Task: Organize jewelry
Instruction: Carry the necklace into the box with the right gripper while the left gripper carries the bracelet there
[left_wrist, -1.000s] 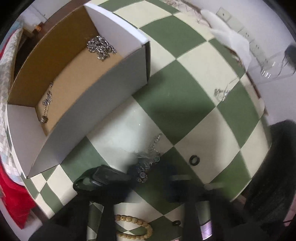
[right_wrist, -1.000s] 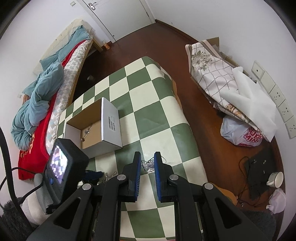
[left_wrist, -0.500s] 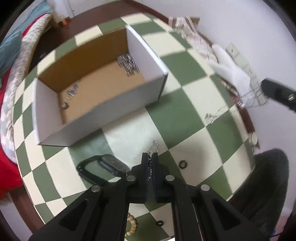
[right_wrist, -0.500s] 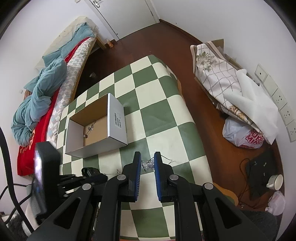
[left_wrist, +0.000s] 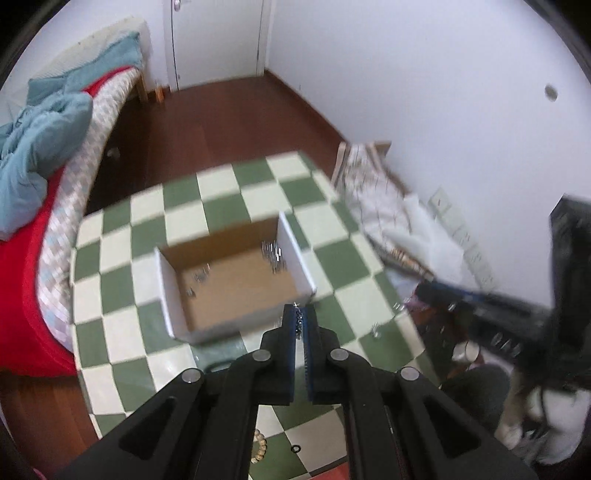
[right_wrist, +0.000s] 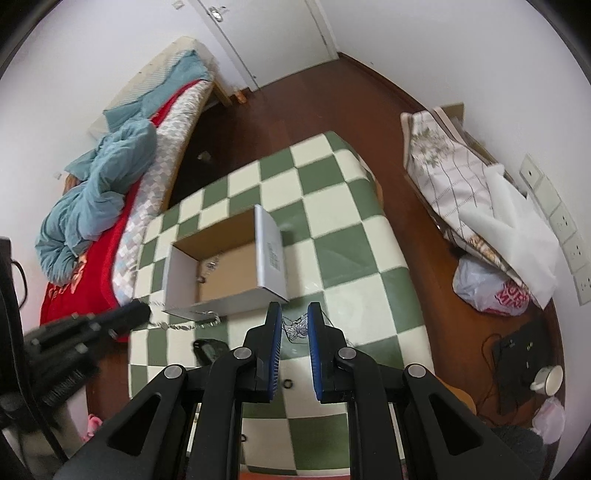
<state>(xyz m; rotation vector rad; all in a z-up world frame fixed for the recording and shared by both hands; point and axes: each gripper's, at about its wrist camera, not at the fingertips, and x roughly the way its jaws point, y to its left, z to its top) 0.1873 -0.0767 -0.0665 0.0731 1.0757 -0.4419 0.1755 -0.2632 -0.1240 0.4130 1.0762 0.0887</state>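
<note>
My left gripper pinches a silver chain just short of the box. My right gripper is spread, a butterfly pendant between its fingers

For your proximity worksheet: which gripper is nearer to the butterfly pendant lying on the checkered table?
Right. The right gripper is open, its fingers either side of the butterfly pendant. The left gripper, shut on a chain, is off beside the box.

jewelry in box blurred, beads half-hidden
</note>
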